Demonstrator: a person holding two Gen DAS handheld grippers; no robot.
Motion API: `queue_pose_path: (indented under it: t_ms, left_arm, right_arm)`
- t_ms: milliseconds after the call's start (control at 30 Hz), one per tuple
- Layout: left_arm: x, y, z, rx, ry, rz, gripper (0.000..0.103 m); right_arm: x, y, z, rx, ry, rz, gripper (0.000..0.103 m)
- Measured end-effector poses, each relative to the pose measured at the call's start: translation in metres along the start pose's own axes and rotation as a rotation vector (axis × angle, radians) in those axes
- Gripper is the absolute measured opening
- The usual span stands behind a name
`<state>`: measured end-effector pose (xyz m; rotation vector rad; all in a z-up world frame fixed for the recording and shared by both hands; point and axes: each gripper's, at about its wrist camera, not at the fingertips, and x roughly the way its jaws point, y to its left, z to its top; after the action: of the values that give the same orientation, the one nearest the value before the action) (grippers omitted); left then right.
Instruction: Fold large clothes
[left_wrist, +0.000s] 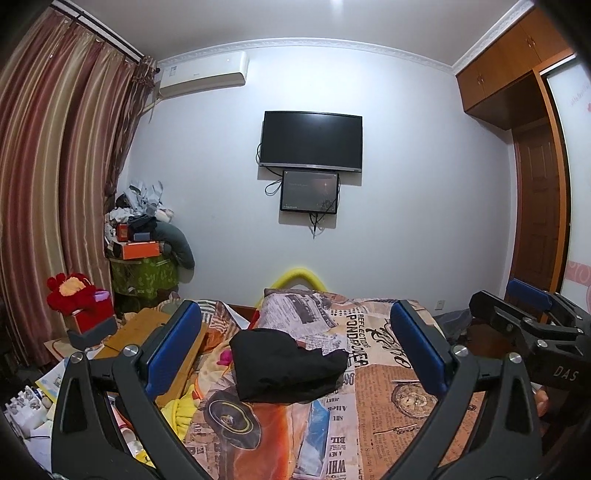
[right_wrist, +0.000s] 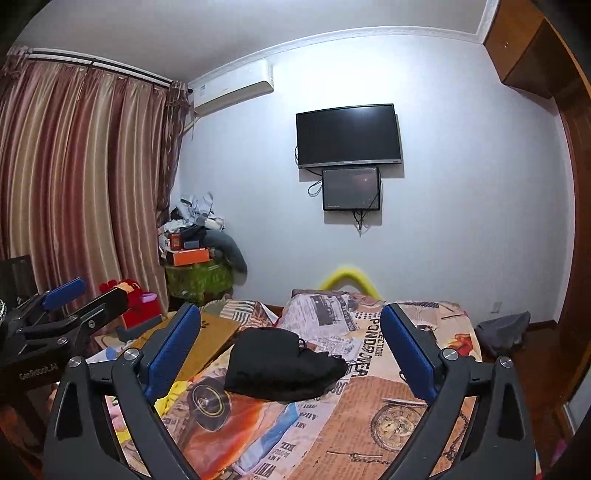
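Left wrist view, left tool (left_wrist: 295, 345) spread wide, right tool (right_wrist: 290, 343) spread too, folded black garment (left_wrist: 286, 363) lying free on bedspread (left_wrist: 391, 406)

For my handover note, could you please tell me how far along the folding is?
Done: the black garment lies bunched into a compact bundle on the bed. In hand: nothing; the left hand-held gripper and right hand-held gripper are open. Left: perhaps tidying it.

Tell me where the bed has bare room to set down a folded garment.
Free: the printed bedspread right of the black garment, out to the bed's right edge, and the strip in front of that garment. Crowded: the left edge, with the cardboard and yellow cloth; the pillow lies behind the garment.
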<state>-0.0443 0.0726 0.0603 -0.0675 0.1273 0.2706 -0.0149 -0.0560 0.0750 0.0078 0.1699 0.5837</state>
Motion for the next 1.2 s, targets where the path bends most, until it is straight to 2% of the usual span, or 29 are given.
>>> queue_pose_path:
  t_ms: [667, 1200]
  left_arm:
    - [0.008, 0.002, -0.007, -0.001, 0.033, 0.015, 0.102]
    - [0.011, 0.005, -0.007, -0.02, 0.045, -0.016, 0.103]
  right_arm:
    - [-0.004, -0.006, -0.001, 0.011, 0.026, -0.005, 0.097]
    - [-0.004, -0.006, -0.002, 0.012, 0.028, -0.004, 0.097]
